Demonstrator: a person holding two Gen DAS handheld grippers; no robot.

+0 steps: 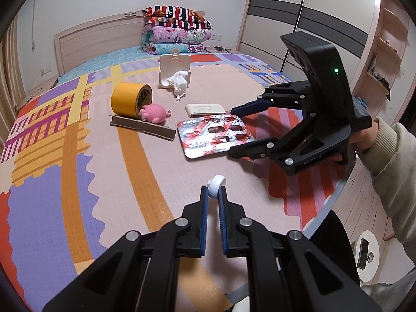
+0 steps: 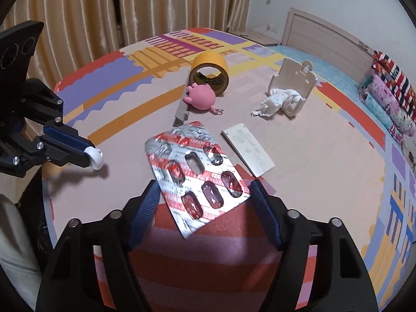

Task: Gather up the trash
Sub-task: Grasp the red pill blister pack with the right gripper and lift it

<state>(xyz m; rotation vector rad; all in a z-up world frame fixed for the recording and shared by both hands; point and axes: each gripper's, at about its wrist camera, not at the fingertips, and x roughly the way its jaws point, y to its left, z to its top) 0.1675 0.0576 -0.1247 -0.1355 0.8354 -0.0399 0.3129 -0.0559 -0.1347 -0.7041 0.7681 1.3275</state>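
The left gripper (image 1: 213, 192) pinches a white cap (image 1: 215, 182); the right gripper (image 2: 205, 189) gapes around a blister pack (image 2: 197, 176), pads not pressing.

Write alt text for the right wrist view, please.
The right gripper, fingers open, straddles a used blister pack lying on a colourful bed cover. At the left, the left gripper holds a small white cap.
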